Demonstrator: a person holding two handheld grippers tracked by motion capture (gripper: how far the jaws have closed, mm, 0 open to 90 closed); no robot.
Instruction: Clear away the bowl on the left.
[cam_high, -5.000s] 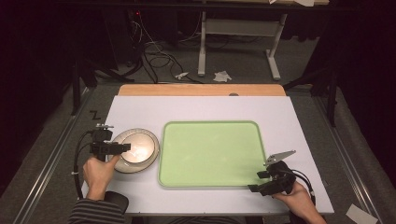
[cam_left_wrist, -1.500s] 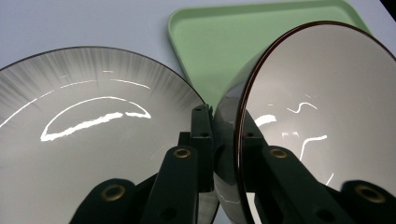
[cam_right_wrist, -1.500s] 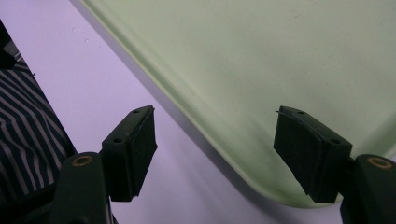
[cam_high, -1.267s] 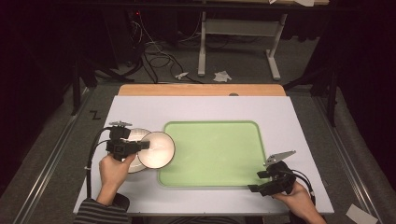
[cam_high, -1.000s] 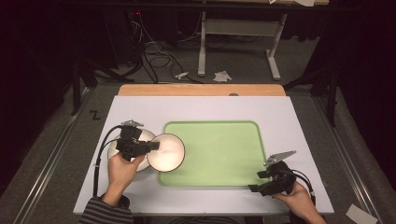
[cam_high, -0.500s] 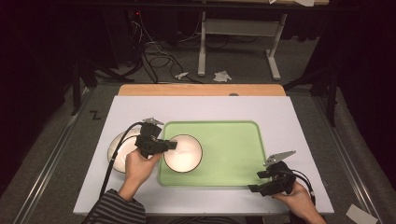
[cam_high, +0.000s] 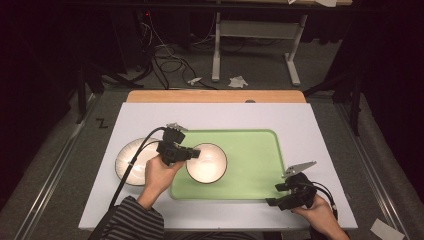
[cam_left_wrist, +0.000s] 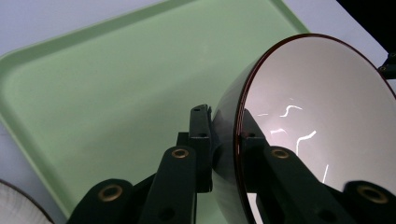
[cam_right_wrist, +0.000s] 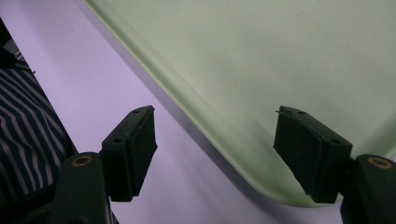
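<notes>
White surface (cam_high: 320, 125) carries a green tray (cam_high: 250, 150). Nearest, the right gripper (cam_high: 280, 194) rests at the tray's corner, jaws wide. The left gripper (cam_high: 192, 154) pinches an empty bowl (cam_high: 206, 162) over the tray; beside it sits a plate (cam_high: 131, 161).

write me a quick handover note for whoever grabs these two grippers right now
Left gripper: shut on the rim of the bowl, one jaw inside, one outside, holding it over the left part of the green tray.
Right gripper: open, holding nothing, at the tray's near right corner.
Plate: on the white table, left of the tray.
Done: bowl brought over the tray.
Left: probably set it down and release; whether the plate follows is unclear.
</notes>
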